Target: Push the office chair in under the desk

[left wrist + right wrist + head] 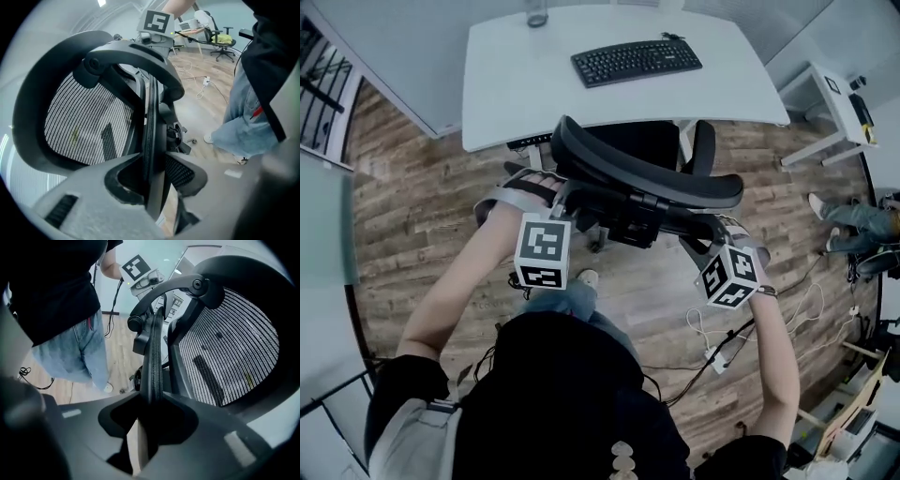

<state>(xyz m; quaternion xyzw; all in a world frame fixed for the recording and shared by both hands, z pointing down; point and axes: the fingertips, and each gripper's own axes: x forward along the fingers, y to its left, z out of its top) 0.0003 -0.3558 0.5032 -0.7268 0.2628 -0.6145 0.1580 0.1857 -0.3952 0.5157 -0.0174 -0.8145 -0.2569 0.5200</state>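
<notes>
The person (562,394) in black is leaning over the office chair (647,178), with the left gripper (542,190) and right gripper (724,228) each clamping its backrest rim. The chair is sitting at the near edge of the desk (516,94), its seat partly underneath.

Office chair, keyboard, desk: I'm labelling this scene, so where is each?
office chair (656,183): head view, on its curved top edge.
keyboard (636,62): head view, middle of the keys.
desk (520,89): head view, bare top left of the keyboard.
</notes>
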